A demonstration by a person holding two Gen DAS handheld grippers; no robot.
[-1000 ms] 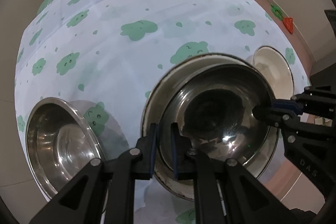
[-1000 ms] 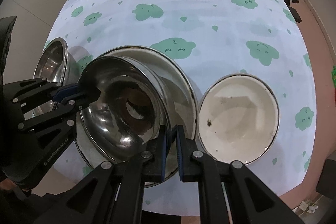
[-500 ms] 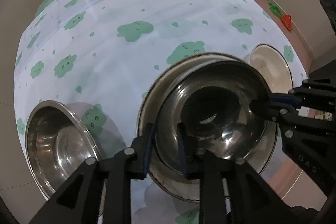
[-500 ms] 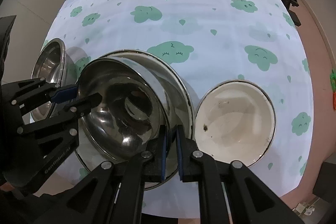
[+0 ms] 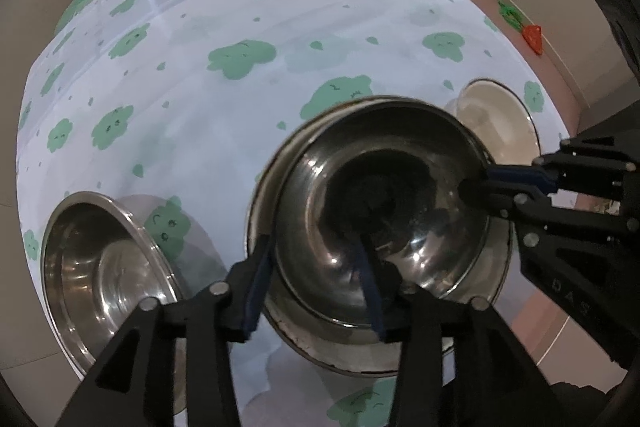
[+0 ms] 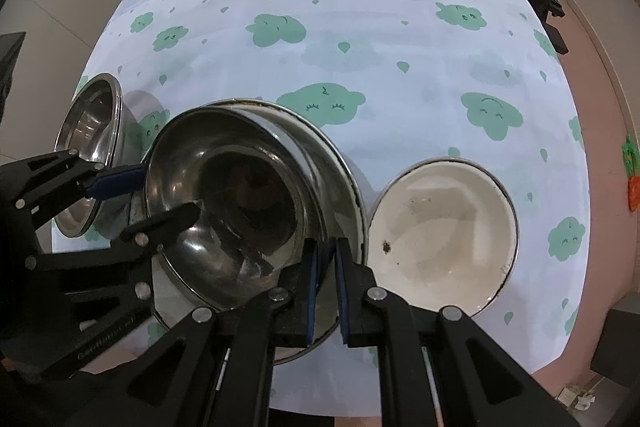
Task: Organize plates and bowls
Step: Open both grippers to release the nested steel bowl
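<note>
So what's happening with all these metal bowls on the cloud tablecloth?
A person with a claw in each hand is nesting a shiny steel bowl into a wider white-rimmed metal bowl. The left claw has just been opening and straddles the bowl's rim loosely; the right claw pinches the opposite rim. Another steel bowl and a cream enamel bowl sit beside them.

Not much for you to read here. The only lettering is embossed on the black gripper bodies: in your left wrist view the right gripper [image 5: 476, 187] shows what looks like "DAS" on its frame, and in your right wrist view the left gripper [image 6: 160, 201] carries "GenRobot.AI", faint and tilted. Nothing else is legible.
</note>
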